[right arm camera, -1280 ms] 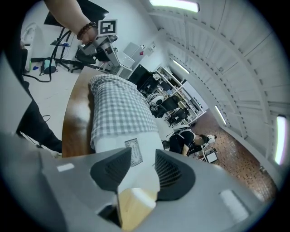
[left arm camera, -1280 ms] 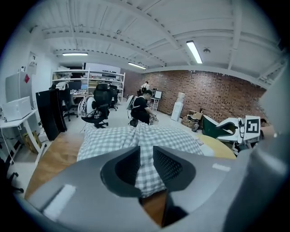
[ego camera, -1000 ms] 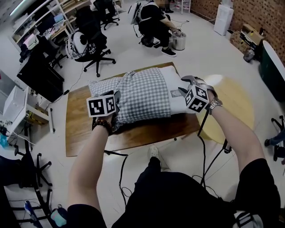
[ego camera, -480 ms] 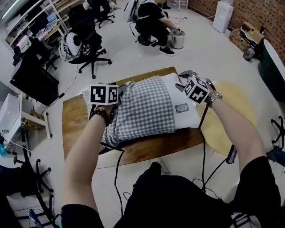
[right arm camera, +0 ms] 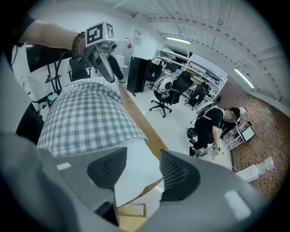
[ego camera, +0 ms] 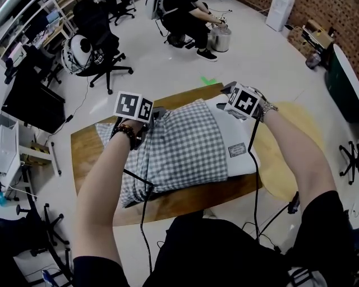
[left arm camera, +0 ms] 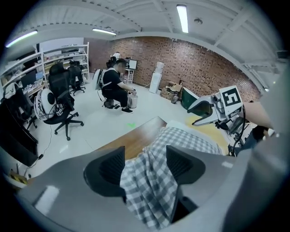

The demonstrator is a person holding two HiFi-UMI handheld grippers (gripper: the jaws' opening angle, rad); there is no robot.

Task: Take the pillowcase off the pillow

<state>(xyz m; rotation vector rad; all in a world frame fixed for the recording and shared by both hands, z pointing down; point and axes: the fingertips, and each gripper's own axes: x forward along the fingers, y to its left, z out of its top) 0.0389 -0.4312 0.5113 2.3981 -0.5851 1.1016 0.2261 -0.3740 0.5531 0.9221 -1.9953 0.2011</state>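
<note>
A white pillow (ego camera: 240, 147) lies on the wooden table (ego camera: 90, 154), and a grey checked pillowcase (ego camera: 185, 148) covers its left part. My left gripper (ego camera: 157, 115) is at the pillowcase's far edge. In the left gripper view a bunched fold of the checked cloth (left arm camera: 149, 190) lies between the pads of that gripper (left arm camera: 145, 158). Its jaws have just been opening and stand wide. My right gripper (ego camera: 223, 96) is at the pillow's bare far corner. Its jaws (right arm camera: 141, 165) have also just been opening, with the white pillow (right arm camera: 136, 176) loose between them.
A black cable (ego camera: 140, 185) crosses the table's near left part. A yellowish round mat (ego camera: 291, 140) lies to the right of the table. A person (ego camera: 179, 17) sits beyond it beside a metal pot (ego camera: 220, 38). Office chairs (ego camera: 95, 50) stand at the far left.
Both grippers have moved along the pillow toward the table's far edge. Both pairs of jaws stand wider. More bare white pillow, with its label, shows at the right.
</note>
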